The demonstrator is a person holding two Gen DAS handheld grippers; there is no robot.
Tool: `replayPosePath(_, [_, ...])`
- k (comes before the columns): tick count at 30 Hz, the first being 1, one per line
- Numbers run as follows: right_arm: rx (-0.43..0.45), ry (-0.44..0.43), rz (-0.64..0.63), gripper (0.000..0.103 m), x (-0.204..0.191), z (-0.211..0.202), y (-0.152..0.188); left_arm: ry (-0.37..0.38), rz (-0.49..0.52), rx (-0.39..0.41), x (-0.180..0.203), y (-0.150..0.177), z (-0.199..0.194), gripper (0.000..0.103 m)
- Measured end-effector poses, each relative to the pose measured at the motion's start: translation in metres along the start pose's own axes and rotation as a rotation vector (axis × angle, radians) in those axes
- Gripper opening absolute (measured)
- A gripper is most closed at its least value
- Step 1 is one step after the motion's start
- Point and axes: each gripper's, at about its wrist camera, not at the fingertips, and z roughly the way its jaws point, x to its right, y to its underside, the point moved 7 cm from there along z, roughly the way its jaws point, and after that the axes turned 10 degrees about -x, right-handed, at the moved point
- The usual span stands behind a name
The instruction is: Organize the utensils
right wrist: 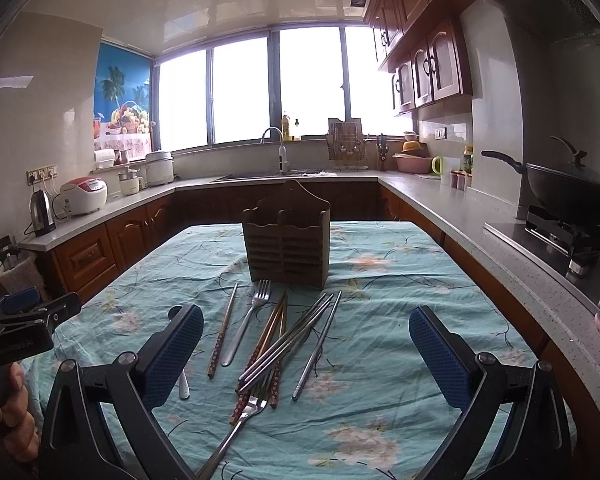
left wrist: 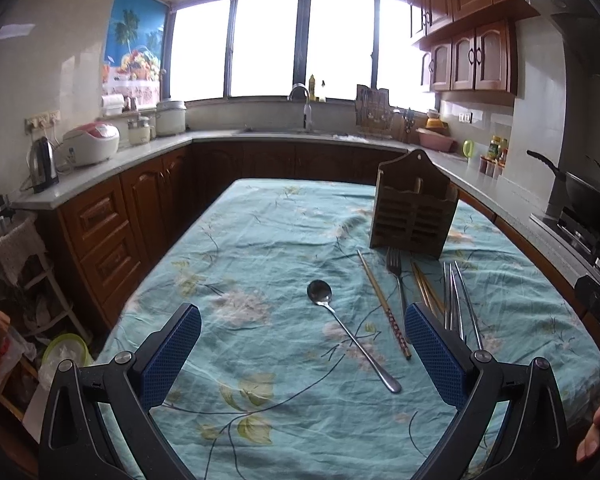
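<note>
Both hand-held grippers (left wrist: 302, 350) (right wrist: 306, 354) gape empty over utensils (right wrist: 276, 344) on the floral tablecloth (right wrist: 380, 360), kitchen counters around

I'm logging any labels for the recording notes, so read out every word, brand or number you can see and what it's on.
No text can be read for certain.
Left claw body, as the right wrist view shows it: a pale printed line, too blurred to read.
Bottles on the counter: labels too small.
Rice cooker: no legible marking.
Wooden utensil holder, spoon and forks: no markings visible.
</note>
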Motion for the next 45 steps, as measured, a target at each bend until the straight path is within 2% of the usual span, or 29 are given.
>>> replayPosePath(8, [-0.080,-0.028,0.042,0.103,0.016,0.031,-0.002,0.017,-0.001,-0.126,-0.010,-0.021,0.045,0.100])
replayPosePath(15, [-0.193,-0.057,0.108,0.103,0.033,0.079,-0.003,0.030,0.013,-0.237,-0.010,-0.041,0.095,0.095])
replayPosePath(17, [-0.226,-0.051,0.114,0.100,0.037,0.094,-0.002,0.036,0.015,-0.263,-0.008,-0.046,0.109,0.092])
replayPosePath(20, [-0.291,-0.050,0.140,0.086,0.045,0.122,-0.002,0.033,0.016,-0.300,-0.010,-0.053,0.129,0.086])
replayPosePath(22, [-0.347,-0.044,0.161,0.071,0.052,0.145,-0.002,0.040,0.014,-0.323,-0.009,-0.056,0.140,0.082])
replayPosePath(28, [-0.480,-0.069,0.215,0.040,0.061,0.203,0.003,0.049,0.042,-0.381,-0.001,-0.061,0.165,0.077])
replayPosePath(33, [-0.541,-0.086,0.217,0.032,0.063,0.235,0.005,0.048,0.044,-0.417,-0.003,-0.064,0.184,0.072])
replayPosePath(35, [-0.558,-0.084,0.218,0.031,0.064,0.246,0.005,0.054,0.041,-0.432,-0.002,-0.063,0.189,0.065])
replayPosePath(37, [-0.570,-0.081,0.207,0.028,0.064,0.256,0.004,0.066,0.041,-0.452,0.001,-0.061,0.199,0.054])
replayPosePath(39, [-0.585,-0.071,0.194,0.026,0.063,0.266,0.004,0.064,0.042,-0.469,0.006,-0.060,0.213,0.048])
replayPosePath(41, [-0.607,-0.067,0.185,0.020,0.063,0.275,0.007,0.045,0.072,-0.453,0.009,-0.060,0.216,0.046])
replayPosePath(43, [-0.599,-0.056,0.164,0.017,0.063,0.279,0.005,0.038,0.089,-0.443,0.013,-0.061,0.217,0.033])
replayPosePath(45, [-0.603,-0.046,0.144,0.016,0.062,0.285,0.003,0.047,0.093,-0.437,0.015,-0.061,0.218,0.032])
